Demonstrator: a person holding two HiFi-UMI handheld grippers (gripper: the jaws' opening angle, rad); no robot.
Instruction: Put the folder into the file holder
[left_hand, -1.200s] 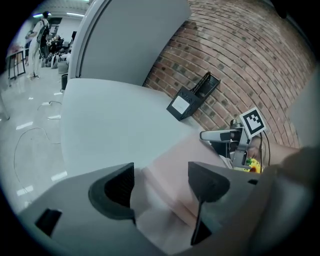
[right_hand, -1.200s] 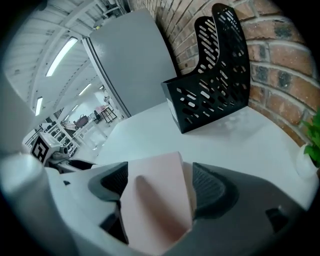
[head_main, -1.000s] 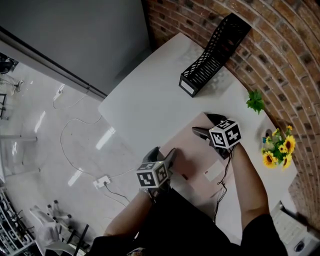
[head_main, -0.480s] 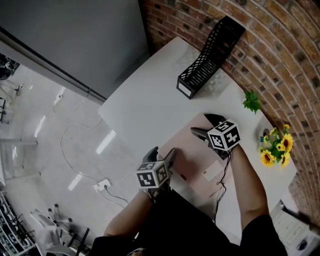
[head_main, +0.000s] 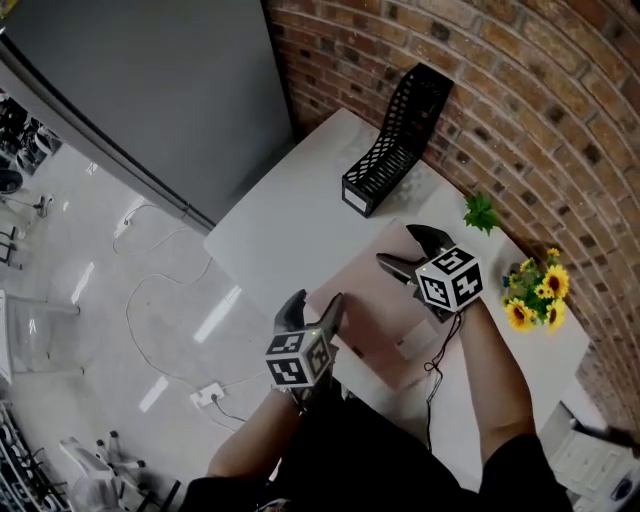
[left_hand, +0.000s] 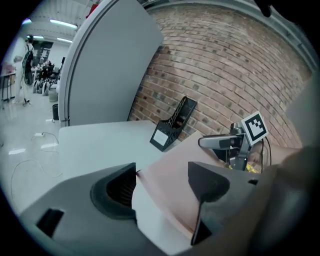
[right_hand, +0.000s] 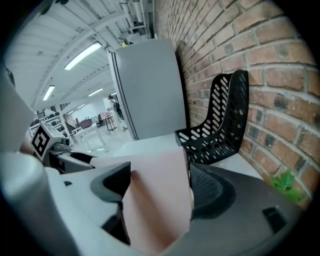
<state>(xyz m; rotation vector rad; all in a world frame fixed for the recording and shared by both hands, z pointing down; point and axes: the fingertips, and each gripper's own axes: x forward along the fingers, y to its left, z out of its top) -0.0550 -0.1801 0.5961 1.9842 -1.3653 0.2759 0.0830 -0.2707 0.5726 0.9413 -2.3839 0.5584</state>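
Folder (head_main: 365, 300) looked lifted off the worktop (head_main: 290, 220), I judged. My left hand-held gripper (head_main: 313, 305) clamped 1 corner; the right hand-held gripper (head_main: 400, 250), jaws just closing, clamped another. The file holder (head_main: 395, 135) stood well apart; inserting remained.

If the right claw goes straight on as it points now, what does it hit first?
Probably the white tabletop, just left of the black mesh file holder; depth is unclear. The right claw has just been closing its jaws on the pink folder between them, whose edge leads.
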